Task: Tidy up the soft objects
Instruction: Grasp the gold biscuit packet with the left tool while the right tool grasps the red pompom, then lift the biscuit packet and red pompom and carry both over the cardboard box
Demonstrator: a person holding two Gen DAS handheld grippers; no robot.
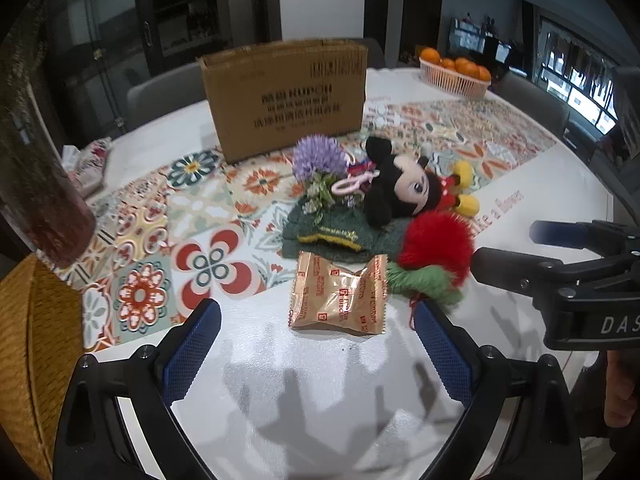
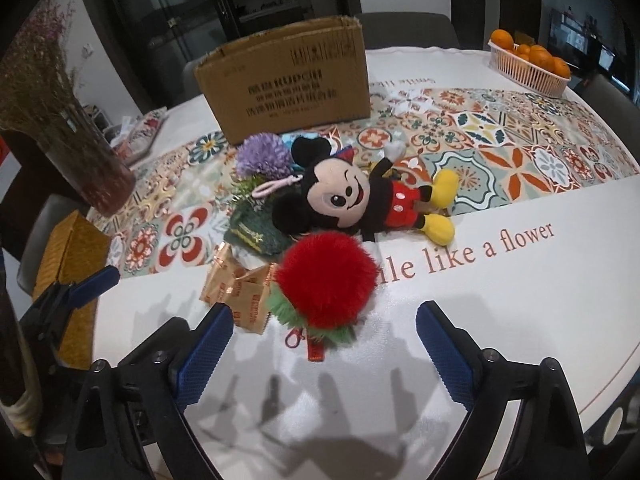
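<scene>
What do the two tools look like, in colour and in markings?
Both tools, left and right, have black plastic frames with visible screws and blue textured pads on the fingers. The right tool's side shows white letters "DAS".

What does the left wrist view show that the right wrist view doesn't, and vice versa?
Left wrist only: the whole biscuit packet unobstructed, and the right gripper coming in from the side.

Right wrist only: the "like a flower" lettering readable on the tablecloth, the Mickey plush's face turned toward the camera, and the left gripper by the woven basket.

Both: cardboard box, purple flower, red pompom, orange basket. Both grippers open.
</scene>
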